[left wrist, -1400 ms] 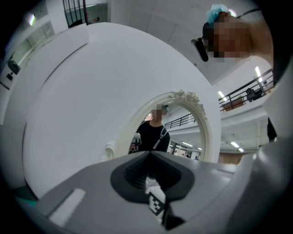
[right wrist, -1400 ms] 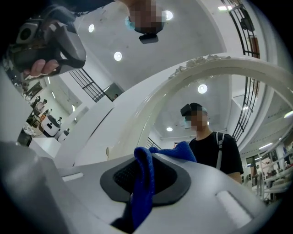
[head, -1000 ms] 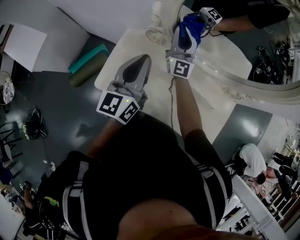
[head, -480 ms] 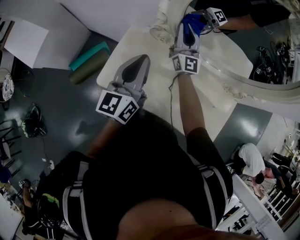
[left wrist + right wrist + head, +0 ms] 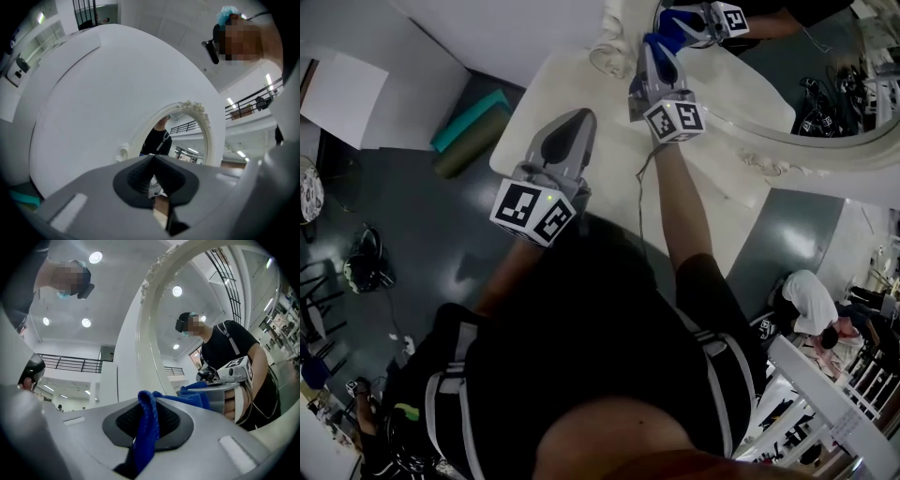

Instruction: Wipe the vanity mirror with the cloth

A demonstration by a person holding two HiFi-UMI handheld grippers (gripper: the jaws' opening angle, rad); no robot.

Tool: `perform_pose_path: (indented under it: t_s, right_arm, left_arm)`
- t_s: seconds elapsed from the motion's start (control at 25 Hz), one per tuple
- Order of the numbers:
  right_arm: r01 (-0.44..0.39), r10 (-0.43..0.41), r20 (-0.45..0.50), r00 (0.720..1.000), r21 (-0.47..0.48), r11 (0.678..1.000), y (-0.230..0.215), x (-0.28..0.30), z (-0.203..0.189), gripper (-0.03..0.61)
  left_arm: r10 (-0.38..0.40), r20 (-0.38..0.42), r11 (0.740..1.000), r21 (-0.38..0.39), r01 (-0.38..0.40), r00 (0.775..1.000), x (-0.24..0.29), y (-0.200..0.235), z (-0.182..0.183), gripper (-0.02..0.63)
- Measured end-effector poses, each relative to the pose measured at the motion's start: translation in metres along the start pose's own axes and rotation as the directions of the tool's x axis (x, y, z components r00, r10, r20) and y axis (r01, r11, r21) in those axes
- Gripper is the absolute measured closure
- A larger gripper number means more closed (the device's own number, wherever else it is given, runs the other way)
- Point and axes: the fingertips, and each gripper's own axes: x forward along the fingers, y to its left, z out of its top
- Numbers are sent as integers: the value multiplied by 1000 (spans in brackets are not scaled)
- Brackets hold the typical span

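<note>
The right gripper is clenched on the blue cloth; in the right gripper view a fold of the cloth stands up between the two jaws and the rest hangs forward past the tips. In the head view this gripper is at the top centre of the frame, stretched out on a straight arm. The cloth seems to meet its own reflection there, so I judge that it is pressed on the glass of the vanity mirror, close to the pale ornate frame. Holding the cloth by a fold leaves a soft pad in front of the hard jaws, so that only fabric rubs the glass.

The left gripper is closed with nothing in it; in its own view the jaws meet and only the mirror is seen beyond them. It is in the centre left of the head view, above the cream table top, well apart from the mirror. Probably it is kept back there so as not to disturb the wiping.

The wiping seems to be at the edge of the glass; most of the mirror lies further to the upper right.
</note>
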Motion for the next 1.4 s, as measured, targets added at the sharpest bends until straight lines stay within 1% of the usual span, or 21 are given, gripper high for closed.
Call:
perform_pose_path:
  t_s: [0.08, 0.16, 0.32, 0.4, 0.52, 0.68, 0.84, 0.92, 1.0, 1.12, 1.2, 1.32, 1.4]
  right_arm:
    - [13, -13, 4, 1000, 28, 1000, 8, -10, 4, 538]
    - [44, -45, 14, 999, 47, 998, 13, -25, 11, 539]
    - [116, -116, 9, 993, 41, 992, 21, -60, 28, 538]
    - [151, -151, 8, 989, 24, 988, 24, -75, 44, 539]
    - [206, -205, 32, 978, -17, 978, 26, -100, 76, 540]
    - [274, -270, 58, 961, -85, 958, 29, -132, 112, 540]
    - [378, -373, 63, 926, -144, 914, 23, -170, 137, 538]
    - [423, -421, 47, 906, -177, 889, 20, -188, 146, 538]
    - [457, -459, 33, 888, -190, 869, 17, -204, 151, 538]
    - [505, -511, 26, 859, -204, 839, 14, -227, 156, 538]
    - [535, -547, 20, 837, -239, 810, 11, -241, 156, 538]
    - [572, -592, 11, 806, -272, 774, 9, -261, 152, 538]
    - [601, -620, 27, 784, -283, 748, 11, -276, 150, 538]
  left_arm:
    - [-15, 2, 1000, -6, 16, 1000, -5, -3, 0, 604]
    - [-36, 2, 999, -11, 36, 999, -7, -7, 0, 604]
    - [-74, -8, 997, -23, 73, 997, -8, -17, -5, 604]
    - [-103, -16, 994, -34, 102, 995, -5, -24, -6, 604]
    - [-165, -24, 986, -40, 164, 986, 2, -40, -8, 604]
    - [-219, -36, 975, -39, 218, 975, 8, -60, -16, 604]
    - [-253, -46, 967, -5, 254, 966, 15, -80, -23, 604]
    - [-272, -55, 962, -2, 273, 961, 20, -89, -28, 604]
    - [-290, -69, 957, -5, 290, 955, 24, -97, -33, 604]
    - [-315, -83, 948, 4, 317, 945, 29, -109, -37, 604]
    - [-326, -86, 944, 26, 329, 942, 32, -116, -39, 604]
    - [-324, -95, 942, 61, 330, 941, 37, -123, -45, 604]
    - [-314, -112, 942, 87, 324, 943, 38, -124, -53, 604]
